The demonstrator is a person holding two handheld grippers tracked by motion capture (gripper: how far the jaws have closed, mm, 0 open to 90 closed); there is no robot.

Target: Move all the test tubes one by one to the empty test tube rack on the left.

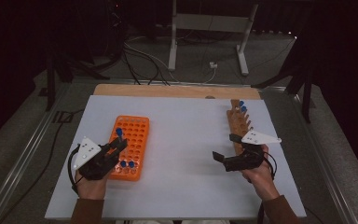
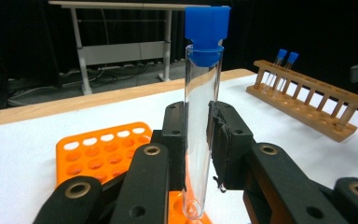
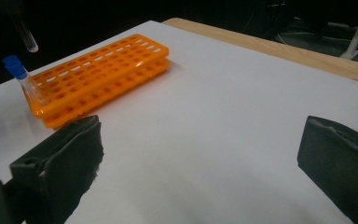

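Note:
My left gripper (image 1: 117, 145) is shut on a clear test tube with a blue cap (image 1: 119, 132), held upright over the near end of the orange tube rack (image 1: 135, 135). In the left gripper view the tube (image 2: 203, 74) stands between the two black pads of that gripper (image 2: 197, 116), its round bottom just above the orange rack (image 2: 98, 149). My right gripper (image 1: 227, 147) stands open with nothing in it beside the wooden rack (image 1: 238, 123). In the right gripper view its jaws (image 3: 200, 158) are spread wide over bare table.
Two blue-capped tubes (image 1: 127, 164) sit in the orange rack's near row; one of them (image 3: 23, 81) leans at its corner. Two more capped tubes (image 2: 285, 58) stand at the far end of the wooden rack (image 2: 307, 100). A wooden strip (image 1: 177, 91) edges the table's far side.

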